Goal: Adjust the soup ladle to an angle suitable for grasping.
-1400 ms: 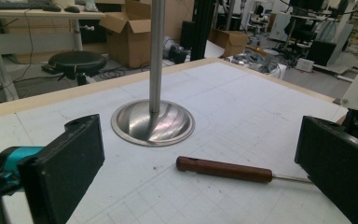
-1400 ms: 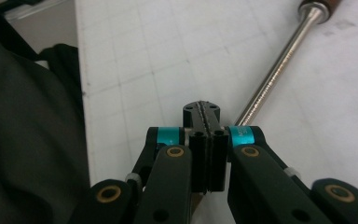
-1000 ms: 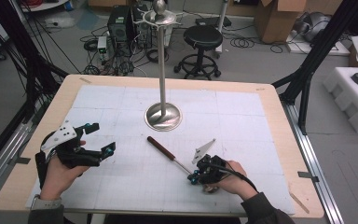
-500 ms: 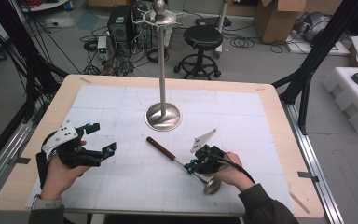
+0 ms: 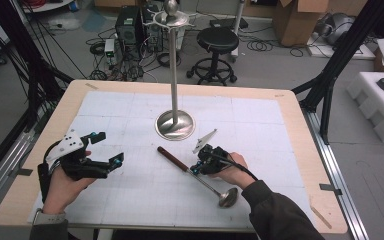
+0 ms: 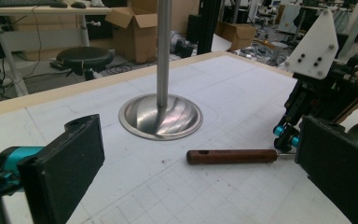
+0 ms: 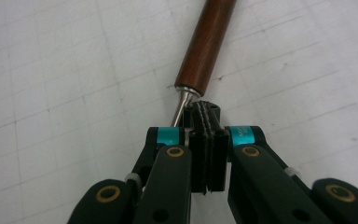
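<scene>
My right gripper (image 5: 196, 170) pinches the ladle (image 5: 200, 176) shaft, frame centre; hanging on the stand (image 5: 174, 75) remains; left gripper (image 5: 111, 149) spread, idle.

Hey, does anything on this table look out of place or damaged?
Nothing looks damaged or spilled. The ladle lies flat on the table beside the upright metal stand. The right gripper is shut on its thin metal shaft, just below the wooden handle.

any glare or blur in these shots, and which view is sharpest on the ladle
High view: soft, slightly grainy, mild glare on the stand base. Left gripper view: streaky reflections on the base, near jaws blurred. Right gripper view: sharpest on the ladle, a bright highlight along its wooden handle, right gripper slightly soft.
</scene>
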Motion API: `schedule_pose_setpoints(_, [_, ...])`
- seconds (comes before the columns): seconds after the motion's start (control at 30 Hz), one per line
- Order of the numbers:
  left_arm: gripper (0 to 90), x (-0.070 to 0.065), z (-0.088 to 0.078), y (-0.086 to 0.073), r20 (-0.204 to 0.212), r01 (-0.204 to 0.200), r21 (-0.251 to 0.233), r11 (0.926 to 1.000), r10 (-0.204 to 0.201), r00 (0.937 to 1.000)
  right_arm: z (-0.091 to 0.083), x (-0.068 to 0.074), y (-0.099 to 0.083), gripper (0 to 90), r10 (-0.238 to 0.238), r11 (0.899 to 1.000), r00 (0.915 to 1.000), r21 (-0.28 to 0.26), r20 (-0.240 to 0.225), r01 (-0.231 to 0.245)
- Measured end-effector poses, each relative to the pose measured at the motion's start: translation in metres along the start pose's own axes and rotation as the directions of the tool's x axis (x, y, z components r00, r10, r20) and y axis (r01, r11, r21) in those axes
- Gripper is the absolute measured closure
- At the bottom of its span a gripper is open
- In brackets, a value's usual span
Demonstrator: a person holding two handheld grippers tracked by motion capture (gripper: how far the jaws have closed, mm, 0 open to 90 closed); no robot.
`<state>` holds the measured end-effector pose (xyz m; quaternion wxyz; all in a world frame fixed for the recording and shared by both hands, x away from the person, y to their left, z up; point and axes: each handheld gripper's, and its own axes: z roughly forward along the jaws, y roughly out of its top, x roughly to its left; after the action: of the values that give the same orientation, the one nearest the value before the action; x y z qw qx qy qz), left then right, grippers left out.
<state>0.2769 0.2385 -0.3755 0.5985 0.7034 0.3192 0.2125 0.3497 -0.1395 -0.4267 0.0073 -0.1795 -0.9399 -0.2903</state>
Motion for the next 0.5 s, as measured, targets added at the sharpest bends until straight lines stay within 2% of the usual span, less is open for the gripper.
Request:
schedule_pose_setpoints(0.1, [1.8,0.0,0.0,0.0,0.003,0.005,-0.005,1.0,-0.005,1.0,0.001,0.0,0.0,89.9,0.004,1.0,0.9999,-0.007,-0.016,-0.004])
schedule_pose_setpoints(0.17, [1.8,0.0,0.0,0.0,0.002,0.004,-0.002,1.0,-0.004,1.0,0.001,0.003,0.001,89.9,-0.013,1.0,0.9999,0.001,-0.008,0.013])
schedule_pose_setpoints(0.3, [1.8,0.0,0.001,0.0,0.003,-0.001,0.003,1.0,0.001,1.0,0.004,0.01,0.003,89.9,-0.046,0.999,0.9987,0.004,-0.021,0.046])
schedule_pose_setpoints(0.47, [1.8,0.0,0.001,0.0,0.002,0.005,0.001,1.0,-0.005,1.0,0.008,0.021,0.007,89.9,-0.096,0.995,0.9934,0.01,-0.063,0.097])
schedule_pose_setpoints(0.5, [1.8,0.0,0.001,0.0,0.002,0.004,0.001,1.0,-0.004,1.0,0.009,0.023,0.008,89.9,-0.106,0.994,0.991,0.009,-0.082,0.107])
